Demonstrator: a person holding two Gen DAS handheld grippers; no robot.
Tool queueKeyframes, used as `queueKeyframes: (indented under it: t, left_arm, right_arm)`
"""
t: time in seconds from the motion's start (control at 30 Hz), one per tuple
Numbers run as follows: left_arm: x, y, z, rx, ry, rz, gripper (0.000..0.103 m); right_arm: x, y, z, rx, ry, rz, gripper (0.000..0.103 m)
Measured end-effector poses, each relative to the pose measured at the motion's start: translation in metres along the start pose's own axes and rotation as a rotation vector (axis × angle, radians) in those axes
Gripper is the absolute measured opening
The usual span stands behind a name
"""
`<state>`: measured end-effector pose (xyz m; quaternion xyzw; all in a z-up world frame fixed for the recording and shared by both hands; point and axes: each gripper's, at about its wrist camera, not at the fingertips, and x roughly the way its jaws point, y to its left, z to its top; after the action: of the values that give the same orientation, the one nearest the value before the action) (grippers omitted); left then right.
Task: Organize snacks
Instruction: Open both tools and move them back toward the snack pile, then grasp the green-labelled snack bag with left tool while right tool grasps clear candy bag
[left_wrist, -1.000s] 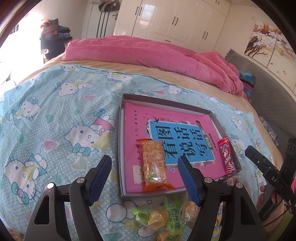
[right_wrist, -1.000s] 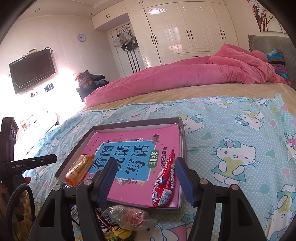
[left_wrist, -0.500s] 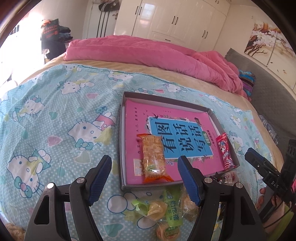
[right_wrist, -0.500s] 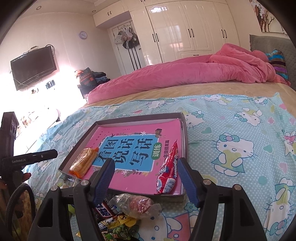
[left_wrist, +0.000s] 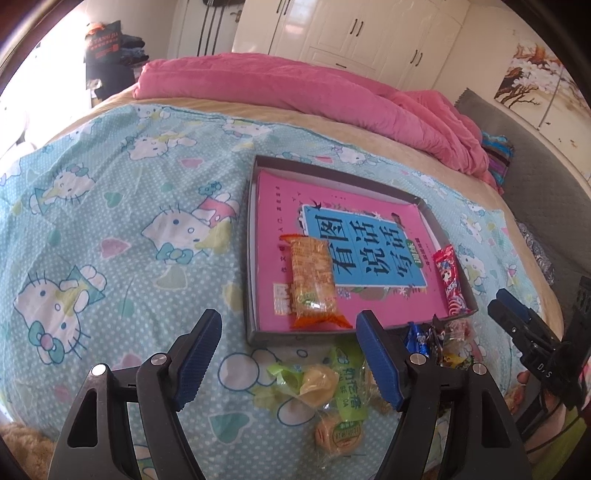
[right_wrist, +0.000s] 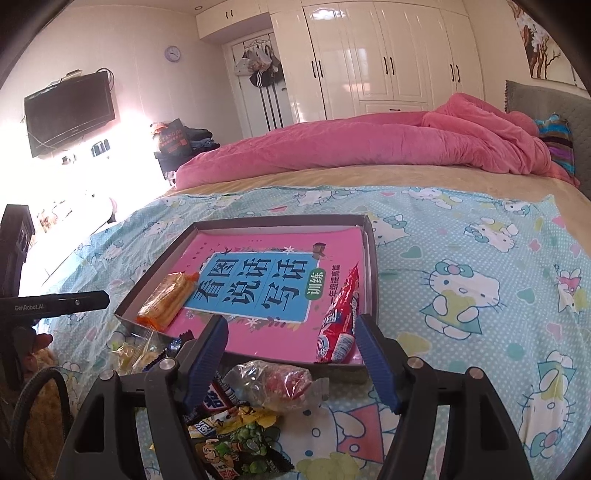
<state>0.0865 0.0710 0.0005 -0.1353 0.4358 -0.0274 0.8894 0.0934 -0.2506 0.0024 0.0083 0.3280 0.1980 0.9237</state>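
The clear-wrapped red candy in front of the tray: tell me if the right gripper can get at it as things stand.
Probably yes. The right gripper is open and empty, and the clear-wrapped red candy lies just below it on top of the snack pile, outside the tray, with nothing covering it.

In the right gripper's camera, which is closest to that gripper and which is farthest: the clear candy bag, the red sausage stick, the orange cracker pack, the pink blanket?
1. Clear candy bag: on the sheet, between the right gripper's open fingers.
2. Red sausage stick: just beyond, along the tray's right edge.
3. Orange cracker pack: farther left, in the tray's near left corner.
4. Pink blanket: far across the bed.
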Motion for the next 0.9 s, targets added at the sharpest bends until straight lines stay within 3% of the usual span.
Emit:
queueKeyframes:
  t: [0.9]
  left_arm:
    - [0.023,-0.001,-0.029,0.023,0.160,0.039,0.077]
  right_arm:
    - [0.015,0.003,-0.026,0.036,0.142,-0.002,0.075]
